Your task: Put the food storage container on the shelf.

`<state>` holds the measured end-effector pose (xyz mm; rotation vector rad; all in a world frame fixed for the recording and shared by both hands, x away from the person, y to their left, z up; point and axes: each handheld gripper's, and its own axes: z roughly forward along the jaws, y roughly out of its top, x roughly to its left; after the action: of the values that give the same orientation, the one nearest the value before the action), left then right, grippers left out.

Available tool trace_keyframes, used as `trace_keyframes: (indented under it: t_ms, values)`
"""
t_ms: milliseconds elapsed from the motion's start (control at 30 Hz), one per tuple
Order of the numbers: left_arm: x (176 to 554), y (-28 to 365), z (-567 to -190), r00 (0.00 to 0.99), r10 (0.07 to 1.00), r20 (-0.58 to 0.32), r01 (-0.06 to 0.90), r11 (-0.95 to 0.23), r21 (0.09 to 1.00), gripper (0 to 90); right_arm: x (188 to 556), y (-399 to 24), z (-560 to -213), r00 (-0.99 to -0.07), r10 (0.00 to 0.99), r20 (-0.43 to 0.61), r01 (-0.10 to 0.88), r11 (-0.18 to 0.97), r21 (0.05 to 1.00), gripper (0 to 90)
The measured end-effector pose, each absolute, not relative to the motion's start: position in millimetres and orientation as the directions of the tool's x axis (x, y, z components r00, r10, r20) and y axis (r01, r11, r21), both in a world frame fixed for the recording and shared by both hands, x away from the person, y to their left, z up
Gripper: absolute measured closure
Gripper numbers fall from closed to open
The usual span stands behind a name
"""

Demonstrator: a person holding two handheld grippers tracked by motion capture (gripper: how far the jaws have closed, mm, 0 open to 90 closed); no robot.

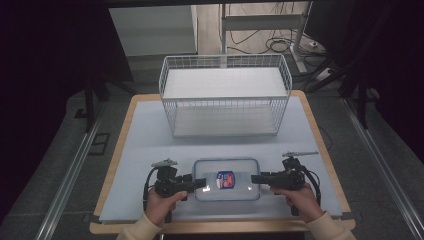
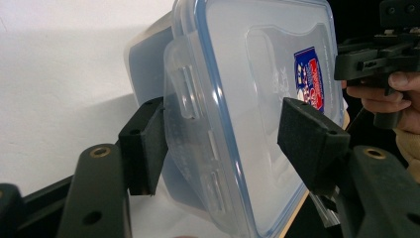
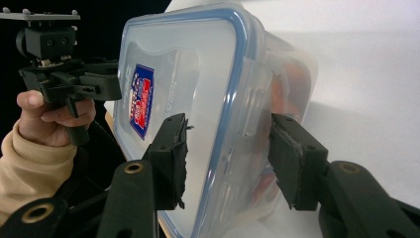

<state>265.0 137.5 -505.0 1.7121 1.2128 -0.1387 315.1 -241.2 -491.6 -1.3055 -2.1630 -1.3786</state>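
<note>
**Tongs bracketing both short ends of the lidded container**

Black pads of my left tongs (image 2: 233, 144) sit nearest the lens, straddling one short end of the clear plastic container (image 1: 227, 179). One pad lies under the box wall beside the latch flap (image 2: 190, 94), the other stands over the lid (image 2: 257, 64); I read a gap at the upper pad, so I judge them released, not yet clamped. My right tongs (image 3: 228, 158) straddle the opposite end in the same way, one pad near the lid, one near the wall, daylight visible on both sides: released also.

Handling, as I judge it: rigid clear plastic, smooth and likely slippery under the pads. Reddish contents show faintly through the wall in the right gripper view, so some weight is to be expected. The latch flaps could spring if squeezed; best purchase is on the blue-sealed rim beside them, both ends together, kept level.

Position: container lies flat on the counter (image 1: 150, 150) near its front edge, lid and label (image 1: 225, 179) uppermost, directly between the two tongs. A white wire basket (image 1: 225, 95) stands well apart beyond it.
</note>
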Motion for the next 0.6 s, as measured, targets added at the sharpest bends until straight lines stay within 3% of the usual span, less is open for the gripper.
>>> trace_keyframes:
  t_ms: [600]
  values:
    - [257.2,134.9,-495.5,0.537,0.685,-0.492,0.692,-0.023,0.722,41.7,309.4,-240.3,-486.5,-0.619,0.552,0.559,0.733,0.15,0.663,52.7]
